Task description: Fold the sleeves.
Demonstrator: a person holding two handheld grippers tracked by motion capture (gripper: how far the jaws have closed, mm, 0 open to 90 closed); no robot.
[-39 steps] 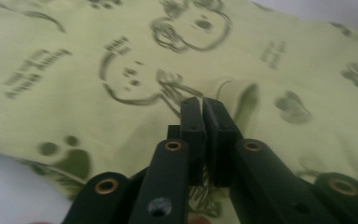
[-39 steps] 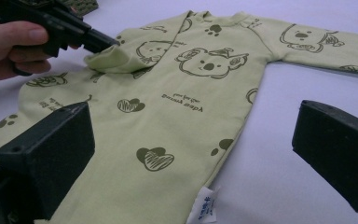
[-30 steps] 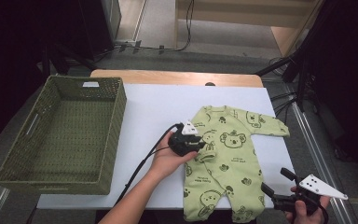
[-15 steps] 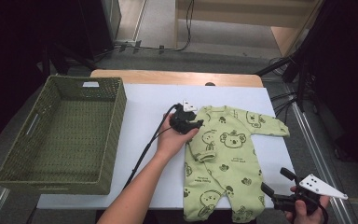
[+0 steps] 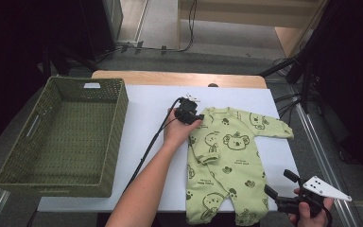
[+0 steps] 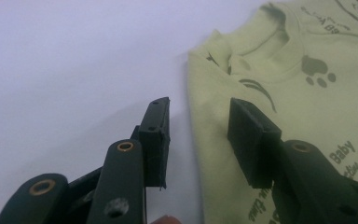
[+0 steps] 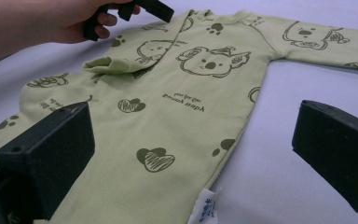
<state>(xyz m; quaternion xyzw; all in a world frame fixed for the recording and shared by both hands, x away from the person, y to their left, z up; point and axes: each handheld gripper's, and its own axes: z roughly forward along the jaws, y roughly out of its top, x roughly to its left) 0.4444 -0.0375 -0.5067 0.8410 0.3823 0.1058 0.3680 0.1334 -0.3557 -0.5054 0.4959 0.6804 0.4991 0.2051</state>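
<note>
A light green baby onesie (image 5: 236, 156) with koala prints lies flat on the white table (image 5: 146, 109), its left sleeve (image 5: 210, 153) folded in over the chest. My left gripper (image 5: 189, 113) is at the onesie's left shoulder. In the left gripper view its jaws (image 6: 200, 135) stand apart and have just been opening. The shoulder edge of the onesie (image 6: 279, 93) lies between them, and neither pad presses on it. My right gripper (image 5: 280, 183) is open at the near right, by the right leg. In the right gripper view that leg (image 7: 168, 140) lies between its wide jaws.
A green woven basket (image 5: 118, 127) stands on the left side of the table with nothing in it. The left gripper's cable (image 5: 146, 146) trails across the white table beside the forearm. Bare table shows between basket and onesie. A wooden edge (image 5: 170, 78) runs along the far side.
The left hand has moved away from the person, from the onesie's chest up to its left shoulder, and its jaws stand wider. The right gripper has stayed put.
</note>
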